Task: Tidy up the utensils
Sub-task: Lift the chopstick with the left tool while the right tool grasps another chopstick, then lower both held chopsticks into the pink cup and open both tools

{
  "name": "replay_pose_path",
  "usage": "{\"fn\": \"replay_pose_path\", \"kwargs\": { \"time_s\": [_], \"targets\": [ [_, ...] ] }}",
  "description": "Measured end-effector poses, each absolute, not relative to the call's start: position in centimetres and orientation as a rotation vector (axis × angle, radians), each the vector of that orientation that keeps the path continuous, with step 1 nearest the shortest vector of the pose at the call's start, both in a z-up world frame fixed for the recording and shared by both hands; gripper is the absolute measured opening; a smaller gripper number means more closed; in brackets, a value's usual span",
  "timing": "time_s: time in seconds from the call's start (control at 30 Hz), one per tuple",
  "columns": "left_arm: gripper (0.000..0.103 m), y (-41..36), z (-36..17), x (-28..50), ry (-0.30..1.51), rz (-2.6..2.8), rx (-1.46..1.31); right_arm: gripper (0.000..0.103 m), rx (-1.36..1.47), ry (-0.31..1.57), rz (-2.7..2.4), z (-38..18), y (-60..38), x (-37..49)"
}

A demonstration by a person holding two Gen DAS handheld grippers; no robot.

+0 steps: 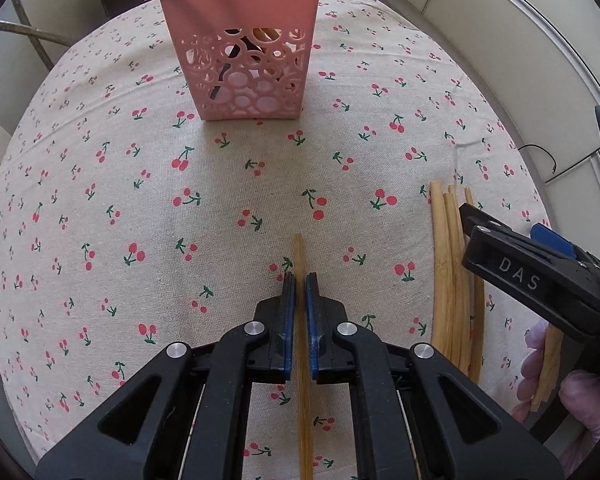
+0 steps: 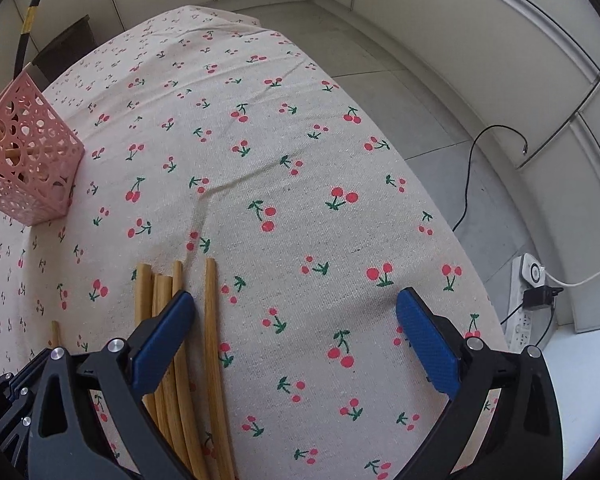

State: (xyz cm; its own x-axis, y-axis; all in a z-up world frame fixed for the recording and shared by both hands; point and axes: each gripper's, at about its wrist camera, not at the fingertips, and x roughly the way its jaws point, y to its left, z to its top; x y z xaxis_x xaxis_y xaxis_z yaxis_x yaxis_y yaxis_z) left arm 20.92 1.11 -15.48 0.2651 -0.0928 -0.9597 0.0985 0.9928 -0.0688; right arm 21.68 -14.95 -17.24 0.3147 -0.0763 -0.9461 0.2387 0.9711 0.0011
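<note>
My left gripper (image 1: 299, 280) is shut on a single bamboo chopstick (image 1: 299, 252), whose tip sticks out ahead of the blue pads over the cherry-print tablecloth (image 1: 140, 200). Farther ahead stands a pink perforated basket (image 1: 240, 48) holding black and bamboo chopsticks. A bundle of loose bamboo chopsticks (image 1: 452, 272) lies to the right, and the right gripper hangs over it. In the right wrist view my right gripper (image 2: 296, 308) stands wide open. Its left pad hovers above the chopstick bundle (image 2: 212, 340), and nothing is between the pads. The pink basket (image 2: 28, 168) is at far left.
The table's right edge (image 2: 440, 208) drops to a grey floor with a black cable (image 2: 468, 184), a power strip (image 2: 528, 304) and a plugged charger. A gloved hand (image 1: 580, 400) shows at the lower right of the left wrist view. Dark furniture stands behind the basket.
</note>
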Motion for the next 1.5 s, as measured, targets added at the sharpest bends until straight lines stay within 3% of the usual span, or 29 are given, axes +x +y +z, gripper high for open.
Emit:
{"fn": "replay_pose_path", "kwargs": {
  "time_s": [0.17, 0.2, 0.23, 0.27, 0.33, 0.43, 0.63, 0.83, 1.5],
  "targets": [
    [0.007, 1.3, -15.4, 20.9, 1.296, -0.127, 0.000, 0.092, 0.126, 1.214, -0.186, -17.3, -14.8, 21.2],
    [0.007, 1.3, -15.4, 20.9, 1.295, -0.126, 0.002, 0.083, 0.111, 1.206, -0.171, -17.1, -14.5, 21.1],
    [0.007, 1.2, -15.4, 20.9, 1.295, -0.125, 0.004, 0.063, 0.106, 1.197, -0.140, -16.9, -14.2, 21.0],
    [0.007, 1.2, -15.4, 20.9, 1.294, -0.124, 0.006, 0.053, 0.091, 1.187, -0.092, -16.5, -13.5, 20.9],
    [0.007, 1.1, -15.3, 20.9, 1.293, -0.120, 0.010, 0.021, 0.041, 1.178, -0.031, -16.2, -12.2, 20.7],
    [0.007, 1.0, -15.4, 20.8, 1.290, -0.119, 0.017, 0.008, 0.064, 1.189, -0.008, -16.1, -12.1, 20.6],
    [0.006, 1.9, -15.3, 20.5, 1.260, -0.136, -0.038, 0.006, 0.283, 1.241, 0.071, -16.0, -14.7, 20.6],
    [0.005, 2.8, -14.2, 19.5, 1.176, -0.168, -0.120, 0.006, 0.336, 1.118, 0.128, -12.3, -15.7, 18.3],
    [0.004, 3.4, 2.1, 7.8, 0.638, -0.125, -0.147, 0.006, 0.433, 0.691, 0.281, 2.5, -20.5, 10.6]
  ]
}}
